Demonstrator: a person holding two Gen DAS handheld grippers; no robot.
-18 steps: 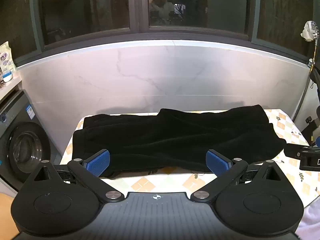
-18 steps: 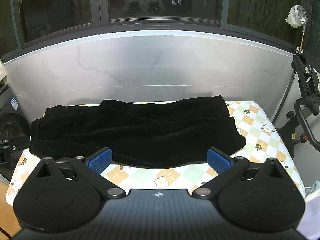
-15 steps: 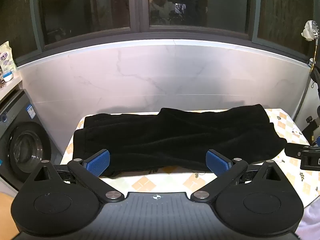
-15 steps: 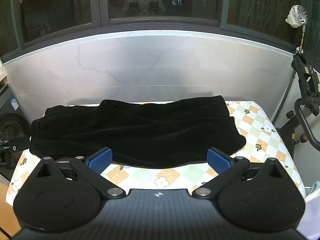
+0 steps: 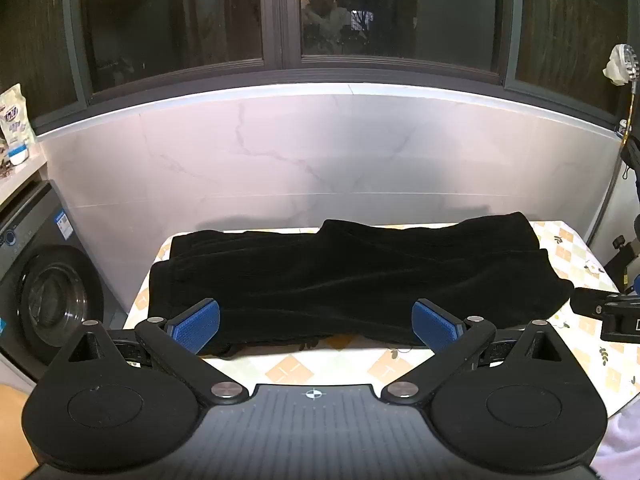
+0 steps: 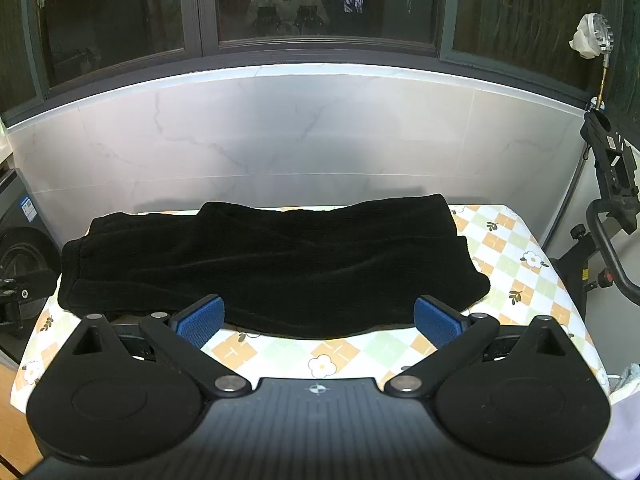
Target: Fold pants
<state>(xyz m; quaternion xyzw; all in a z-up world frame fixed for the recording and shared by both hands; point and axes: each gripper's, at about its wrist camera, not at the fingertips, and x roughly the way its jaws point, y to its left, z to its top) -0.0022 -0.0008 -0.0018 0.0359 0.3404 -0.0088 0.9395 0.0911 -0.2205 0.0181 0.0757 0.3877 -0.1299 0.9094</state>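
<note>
Black pants lie lengthwise across a table with a checkered flower cloth, folded along their length, legs stacked. They also show in the right wrist view. My left gripper is open and empty, held just before the pants' near edge. My right gripper is open and empty, also just before the near edge. The right gripper's tip shows at the right of the left wrist view; the left gripper's tip shows at the left of the right wrist view.
A marble wall with dark windows stands behind the table. A washing machine is on the left. An exercise bike stands to the right. Bare cloth lies right of the pants.
Almost nothing moved. Both grippers stay open in front of the pants, with only a slight drift of the views.
</note>
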